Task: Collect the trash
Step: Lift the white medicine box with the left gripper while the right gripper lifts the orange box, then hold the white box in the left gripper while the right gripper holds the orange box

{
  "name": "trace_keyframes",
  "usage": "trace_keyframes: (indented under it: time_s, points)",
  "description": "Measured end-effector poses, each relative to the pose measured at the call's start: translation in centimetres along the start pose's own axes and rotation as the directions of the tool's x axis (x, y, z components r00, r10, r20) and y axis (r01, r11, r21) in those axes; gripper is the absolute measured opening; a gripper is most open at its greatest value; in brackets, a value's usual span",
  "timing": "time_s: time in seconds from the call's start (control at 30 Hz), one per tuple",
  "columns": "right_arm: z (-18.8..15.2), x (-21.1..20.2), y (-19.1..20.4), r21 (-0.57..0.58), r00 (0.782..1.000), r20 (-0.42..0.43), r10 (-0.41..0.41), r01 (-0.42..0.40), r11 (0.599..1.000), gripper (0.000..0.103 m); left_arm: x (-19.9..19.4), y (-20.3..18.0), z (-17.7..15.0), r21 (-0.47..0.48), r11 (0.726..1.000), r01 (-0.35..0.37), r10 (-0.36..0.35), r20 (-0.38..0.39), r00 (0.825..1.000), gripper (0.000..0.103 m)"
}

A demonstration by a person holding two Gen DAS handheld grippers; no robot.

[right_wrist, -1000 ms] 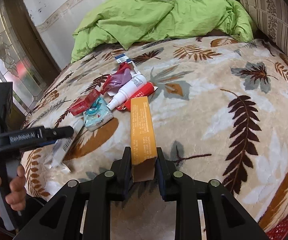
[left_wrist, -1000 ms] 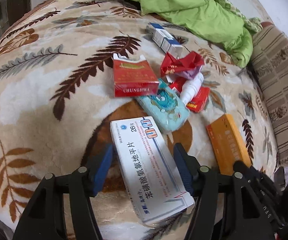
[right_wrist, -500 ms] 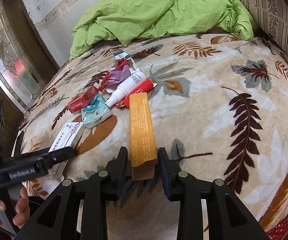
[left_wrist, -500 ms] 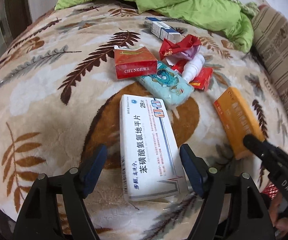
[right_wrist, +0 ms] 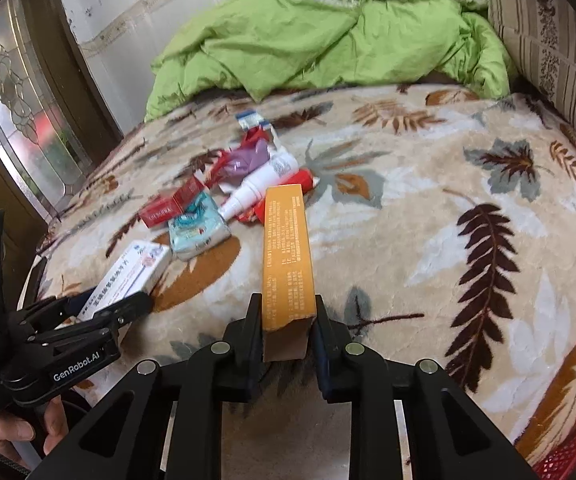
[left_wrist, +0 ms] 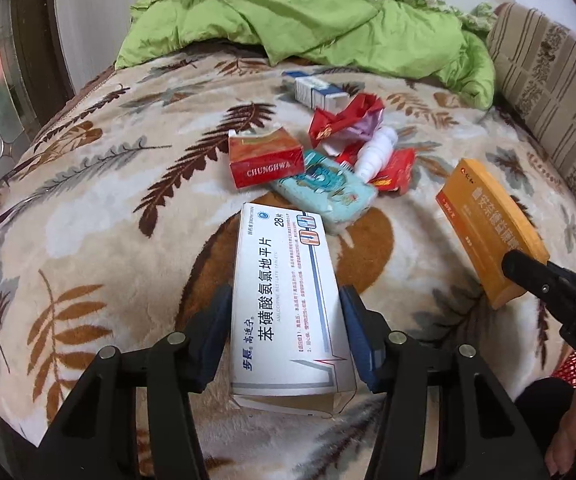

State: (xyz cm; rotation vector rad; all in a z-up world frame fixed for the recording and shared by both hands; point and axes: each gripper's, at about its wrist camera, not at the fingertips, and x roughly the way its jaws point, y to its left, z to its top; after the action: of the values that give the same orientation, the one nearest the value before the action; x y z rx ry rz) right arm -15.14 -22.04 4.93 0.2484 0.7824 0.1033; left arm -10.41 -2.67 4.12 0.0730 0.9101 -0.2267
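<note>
We find the left gripper (left_wrist: 286, 330) closing its jaws on the near half of the flat white cardboard medicine box with blue print (left_wrist: 288, 304), which lies between the blue pads on the leaf-patterned plush blanket (left_wrist: 100, 216), while the right gripper (right_wrist: 287, 330) is clamped on the near end of the long orange cardboard box (right_wrist: 286, 256), whose far end runs out ahead of the jaws. We judge both cartons light, thin-walled and easily crushed, so moderate pressure across the narrow sides should suffice.

R hand-held gripper (right_wrist: 288, 320) clamps orange box (right_wrist: 286, 252) over leaf-print blanket (right_wrist: 428, 240).
</note>
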Motion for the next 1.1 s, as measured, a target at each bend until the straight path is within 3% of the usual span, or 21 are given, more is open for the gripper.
trace_keyframes:
  time_s: [0.33, 0.7, 1.1]
  points:
    - [-0.9, -3.5, 1.2, -0.015, 0.999, 0.022, 0.042, -0.041, 0.999, 0.023, -4.9, -1.6, 0.3, 0.013, 0.998, 0.055, -0.056, 0.094, 0.994, 0.053]
    - [-0.8, -7.3, 1.3, 0.029, 0.996, 0.046, 0.08, -0.081, 0.996, 0.023, -7.2, -2.9, 0.2, 0.031, 0.995, 0.093, -0.095, 0.102, 0.99, 0.053]
    - [-0.9, -9.2, 1.5, 0.039, 0.995, 0.068, 0.079, -0.082, 0.996, 0.023, -9.1, -4.0, 0.0, 0.07, 0.995, 0.077, -0.086, 0.141, 0.986, 0.053]
